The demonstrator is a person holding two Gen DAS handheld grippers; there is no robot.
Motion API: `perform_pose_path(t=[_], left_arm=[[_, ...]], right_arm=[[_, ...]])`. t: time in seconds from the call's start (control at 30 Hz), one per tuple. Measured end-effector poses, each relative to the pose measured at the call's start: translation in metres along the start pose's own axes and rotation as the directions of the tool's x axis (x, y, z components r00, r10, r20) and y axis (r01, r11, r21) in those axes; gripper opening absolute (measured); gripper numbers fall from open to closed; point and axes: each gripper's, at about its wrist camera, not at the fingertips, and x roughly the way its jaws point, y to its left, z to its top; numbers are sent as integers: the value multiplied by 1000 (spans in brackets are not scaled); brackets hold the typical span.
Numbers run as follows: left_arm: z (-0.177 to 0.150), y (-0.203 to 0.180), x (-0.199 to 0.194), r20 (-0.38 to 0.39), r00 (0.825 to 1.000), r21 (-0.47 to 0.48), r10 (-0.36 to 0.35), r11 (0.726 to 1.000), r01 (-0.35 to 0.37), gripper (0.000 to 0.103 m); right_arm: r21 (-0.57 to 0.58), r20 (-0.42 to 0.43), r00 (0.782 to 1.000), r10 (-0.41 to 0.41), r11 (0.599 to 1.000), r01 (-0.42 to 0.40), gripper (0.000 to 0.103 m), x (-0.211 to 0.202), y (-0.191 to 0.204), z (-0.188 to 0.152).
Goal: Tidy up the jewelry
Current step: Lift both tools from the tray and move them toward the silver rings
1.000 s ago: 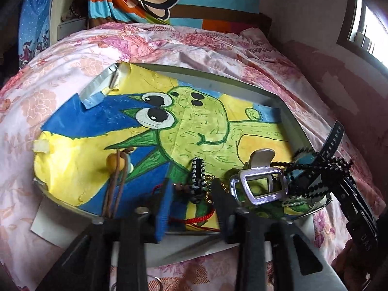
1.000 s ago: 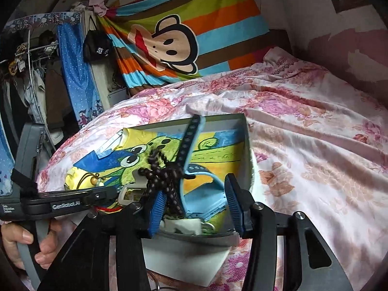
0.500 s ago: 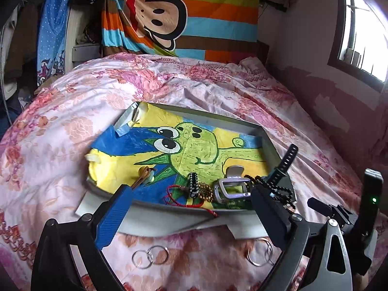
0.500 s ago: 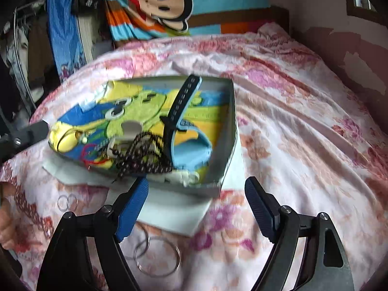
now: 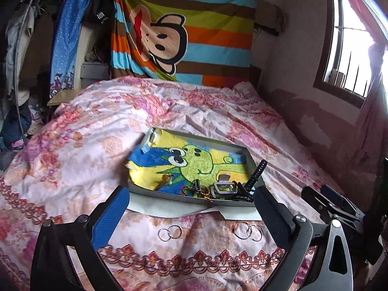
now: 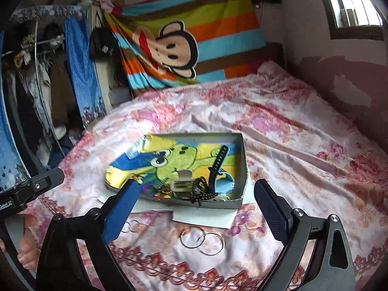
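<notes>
Left gripper (image 5: 189, 214) jaws wide, empty; right gripper (image 6: 196, 212) opening, empty.

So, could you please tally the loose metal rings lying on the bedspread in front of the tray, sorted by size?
Smaller rings, the linked pair on the left: 2
Larger rings, the overlapping pair on the right: 2
Total: 4

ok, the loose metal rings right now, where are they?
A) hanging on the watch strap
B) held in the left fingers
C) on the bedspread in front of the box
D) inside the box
C: the metal rings lie on the bedspread, outside the box.
</notes>
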Motion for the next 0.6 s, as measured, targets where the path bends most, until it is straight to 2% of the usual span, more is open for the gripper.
perform_pose_path(t=[0.07, 0.4, 0.6], left_arm=[[-1, 5, -16, 21, 1000, -1, 1, 1000, -1, 103], [-21, 29, -87, 96, 995, 20, 42, 999, -44, 103], [-50, 44, -102, 30, 998, 24, 52, 998, -53, 103]], right_arm=[[-8, 46, 999, 11, 1000, -11, 101, -22, 9, -3], [-48, 151, 985, 84, 996, -78, 101, -106, 47, -37], [-44, 160, 982, 96, 995, -90, 101, -137, 50, -75]])
